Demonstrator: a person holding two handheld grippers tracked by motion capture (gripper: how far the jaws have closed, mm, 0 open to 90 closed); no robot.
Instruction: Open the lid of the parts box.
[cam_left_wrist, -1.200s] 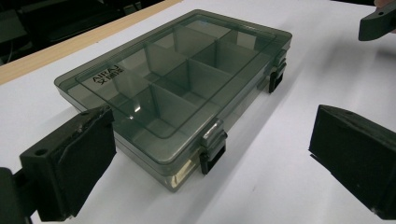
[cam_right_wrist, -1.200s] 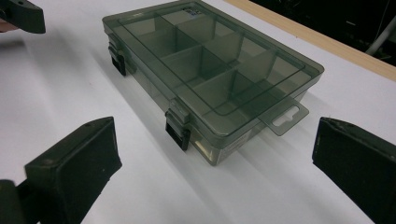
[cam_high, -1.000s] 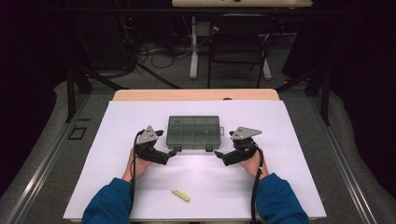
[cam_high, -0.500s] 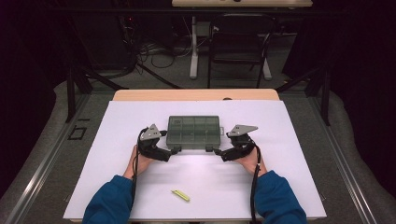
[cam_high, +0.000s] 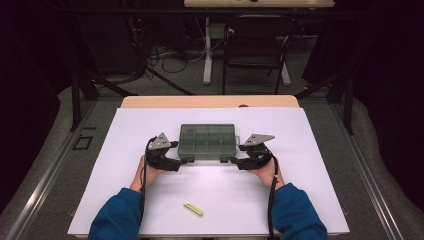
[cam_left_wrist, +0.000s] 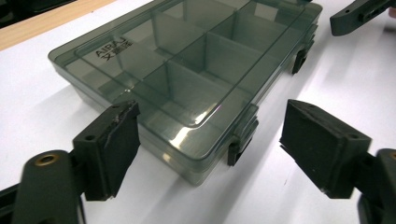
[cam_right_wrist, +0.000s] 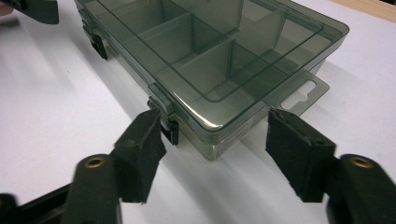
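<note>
The left gripper (cam_high: 175, 161) straddles the near left corner of the box (cam_high: 207, 141), its jaws just closing but clear of the plastic. That box sits mid-table on the white sheet (cam_high: 300, 150). The right gripper (cam_high: 235, 161) brackets the near right corner, closing, not yet gripping.

box (cam_high: 207, 141): smoky grey see-through, black latches | left claw (cam_high: 176, 163), right claw (cam_high: 236, 161): black, grey top plates | worktop (cam_high: 310, 150): white, tan far edge | stick (cam_high: 193, 209) nearer than claws: yellow | sleeves (cam_high: 116, 220): blue
</note>
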